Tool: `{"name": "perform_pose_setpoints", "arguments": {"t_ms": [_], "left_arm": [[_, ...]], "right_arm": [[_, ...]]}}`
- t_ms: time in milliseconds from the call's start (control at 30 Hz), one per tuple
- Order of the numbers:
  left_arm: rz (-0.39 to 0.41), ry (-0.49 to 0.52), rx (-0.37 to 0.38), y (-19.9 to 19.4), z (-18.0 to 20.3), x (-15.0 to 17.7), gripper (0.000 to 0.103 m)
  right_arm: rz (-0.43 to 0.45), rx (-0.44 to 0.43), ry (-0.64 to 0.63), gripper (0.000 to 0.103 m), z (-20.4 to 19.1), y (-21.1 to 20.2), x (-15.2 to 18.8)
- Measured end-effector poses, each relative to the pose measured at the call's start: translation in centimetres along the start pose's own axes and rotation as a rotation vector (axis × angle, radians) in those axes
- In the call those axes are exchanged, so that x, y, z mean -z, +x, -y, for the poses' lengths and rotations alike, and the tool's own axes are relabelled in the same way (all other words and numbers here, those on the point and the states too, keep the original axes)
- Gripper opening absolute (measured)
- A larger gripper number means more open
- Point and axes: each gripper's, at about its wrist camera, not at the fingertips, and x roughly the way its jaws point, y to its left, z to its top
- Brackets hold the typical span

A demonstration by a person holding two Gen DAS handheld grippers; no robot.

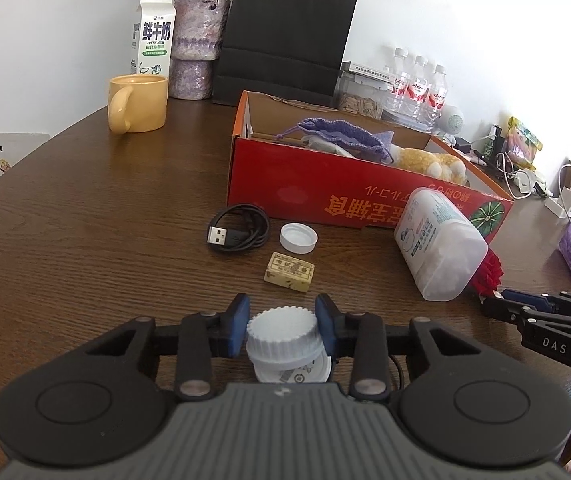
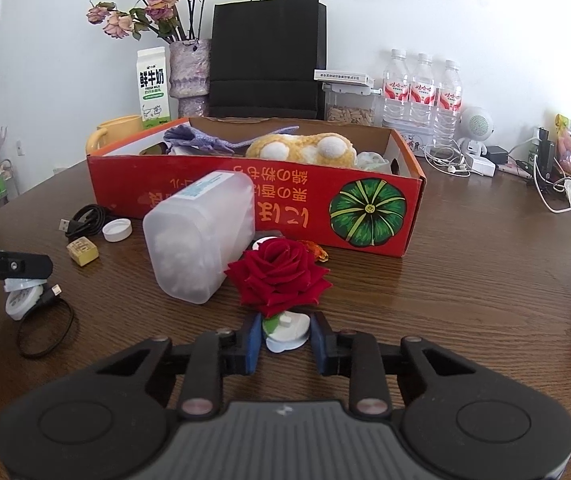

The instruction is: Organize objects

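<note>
Between the blue pads of the left gripper (image 1: 283, 330) sits a small white plastic bottle with a ribbed screw cap (image 1: 283, 340), both pads pressing on the cap's sides, so the jaws pinch it. The bottle lies low on the dark brown wooden table (image 1: 85, 220), and in the right wrist view a black cable with a small plug (image 2: 47, 320) loops just beside it.

The right gripper (image 2: 285, 334) has its blue pads on either side of the white plastic base (image 2: 287, 330) under a red fabric rose (image 2: 279, 276); the pads look to touch the base, so the jaws grip it. The rose stands upright, touching the table just in front of a frosted translucent plastic jar (image 2: 199, 240) lying on its side.

Beyond the left gripper lie a small yellowish printed block (image 1: 289, 272), a loose white round lid (image 1: 298, 237) with its hollow side up, and a coiled black USB cable (image 1: 237, 230), all near each other and just short of the box.

Behind them stands a long red cardboard box with a green pumpkin print (image 2: 369, 212), open at the top, holding a purple knitted pouch (image 1: 327, 136) and a yellow plush toy (image 2: 301, 148). Farther back are a yellow ceramic mug (image 1: 138, 102), a white milk carton (image 1: 151, 34), a mottled purple vase of dried flowers (image 2: 189, 72), a black paper bag (image 2: 267, 56) and three clear water bottles (image 2: 421, 84).
</note>
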Motion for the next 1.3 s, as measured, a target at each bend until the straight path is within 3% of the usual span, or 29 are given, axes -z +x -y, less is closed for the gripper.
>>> {"name": "perform_pose_setpoints", "arguments": {"t_ms": [633, 1300], "left_arm": [[0.098, 0.018, 0.014, -2.2, 1.1, -1.9, 0.037], [0.206, 0.084, 0.07, 0.6, 4.9, -7.4, 0.037]], "right_arm": [[0.113, 0.002, -0.022, 0.025, -0.2, -3.7, -1.5], [0.22, -0.017, -0.048, 0.025, -0.2, -0.9, -7.9]]}}
